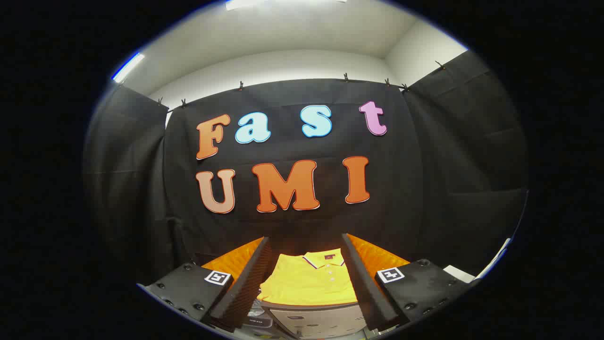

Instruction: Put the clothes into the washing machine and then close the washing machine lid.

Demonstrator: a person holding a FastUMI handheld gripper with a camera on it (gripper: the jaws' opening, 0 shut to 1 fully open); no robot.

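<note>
Between the spread, empty fingers of the gripper (306, 283) lies a folded yellow polo shirt (309, 283); soft, floppy, probably best pinched at a folded edge.

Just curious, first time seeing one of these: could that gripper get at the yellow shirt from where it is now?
Probably yes: the gripper is open, and the yellow shirt lies just ahead between its fingers, with nothing in between.

shirt (309, 281) on table (377, 257) | ahead between spread tongs (309, 302) | washing machine (321, 321) nearer
</note>
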